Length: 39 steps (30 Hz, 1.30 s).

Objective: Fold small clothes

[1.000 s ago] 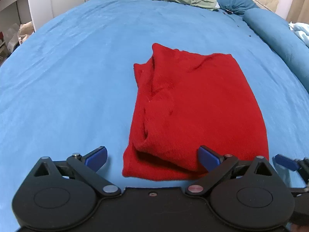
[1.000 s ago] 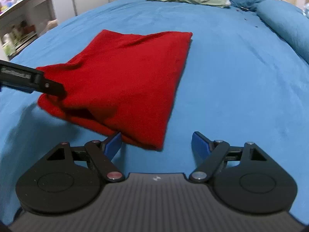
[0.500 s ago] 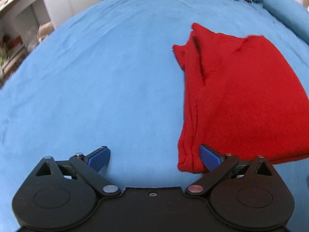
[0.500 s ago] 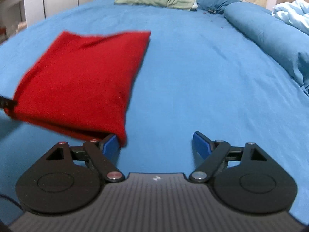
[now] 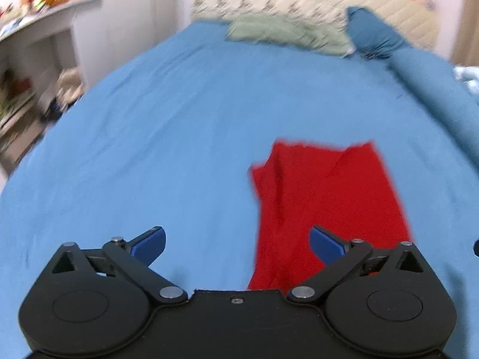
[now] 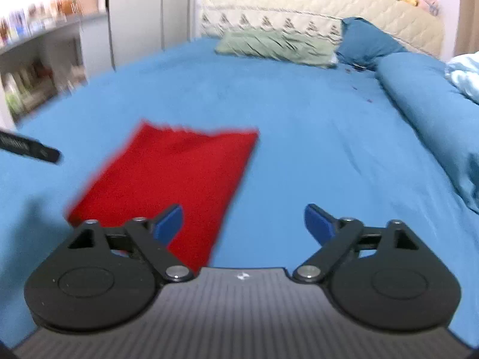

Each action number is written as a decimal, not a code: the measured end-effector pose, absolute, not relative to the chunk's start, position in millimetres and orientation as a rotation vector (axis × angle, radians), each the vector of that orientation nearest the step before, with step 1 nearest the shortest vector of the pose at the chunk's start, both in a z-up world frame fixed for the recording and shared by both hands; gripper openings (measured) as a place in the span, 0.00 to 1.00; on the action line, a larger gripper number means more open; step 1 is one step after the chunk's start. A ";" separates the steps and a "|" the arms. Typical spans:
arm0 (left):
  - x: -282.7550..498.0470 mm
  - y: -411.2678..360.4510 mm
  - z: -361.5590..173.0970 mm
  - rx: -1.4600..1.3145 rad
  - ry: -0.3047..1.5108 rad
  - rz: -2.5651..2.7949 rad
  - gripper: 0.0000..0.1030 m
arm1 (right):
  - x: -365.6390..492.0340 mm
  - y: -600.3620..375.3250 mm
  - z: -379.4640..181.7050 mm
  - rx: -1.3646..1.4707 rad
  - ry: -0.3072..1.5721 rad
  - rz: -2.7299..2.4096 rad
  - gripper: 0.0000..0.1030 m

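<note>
A folded red garment (image 5: 326,191) lies flat on the blue bedsheet (image 5: 149,149). It also shows in the right wrist view (image 6: 176,173). My left gripper (image 5: 238,243) is open and empty, raised above the sheet, with the garment's near edge under its right finger. My right gripper (image 6: 244,224) is open and empty, raised, with the garment under its left finger. A dark part of the left gripper (image 6: 30,149) shows at the left edge of the right wrist view.
A green pillow (image 6: 275,46) and a blue pillow (image 6: 368,45) lie at the headboard. A rolled blue duvet (image 6: 434,104) runs along the right side. White shelves (image 5: 30,59) stand left of the bed.
Both grippers have lifted and pulled back from the garment. It has dropped flat onto the sheet and now looks farther off in both views.
</note>
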State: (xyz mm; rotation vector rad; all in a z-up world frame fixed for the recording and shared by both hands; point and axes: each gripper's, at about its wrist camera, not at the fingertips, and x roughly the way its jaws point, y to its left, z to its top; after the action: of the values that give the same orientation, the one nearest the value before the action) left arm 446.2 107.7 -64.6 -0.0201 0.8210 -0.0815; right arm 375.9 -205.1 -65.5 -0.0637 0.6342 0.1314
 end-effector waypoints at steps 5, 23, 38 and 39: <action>508.5 94.2 -76.6 -0.041 0.943 -0.186 1.00 | 435.4 -211.5 -33.8 0.080 0.758 0.209 1.00; 566.6 91.5 -169.4 -0.222 1.108 -0.330 0.59 | 539.1 -212.3 -163.3 0.369 1.073 0.202 0.65; 512.2 61.0 -91.8 -0.163 0.990 -0.393 0.20 | 500.8 -210.6 -78.4 0.369 0.939 0.303 0.34; 503.0 58.2 -84.5 -0.165 0.985 -0.401 0.21 | 491.3 -215.6 -70.2 0.376 0.937 0.301 0.34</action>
State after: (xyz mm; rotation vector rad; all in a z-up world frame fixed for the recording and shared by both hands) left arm 503.0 58.2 -84.5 -0.1645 0.9848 -0.4011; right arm 491.3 -215.6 -70.2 0.3757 0.9372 0.3006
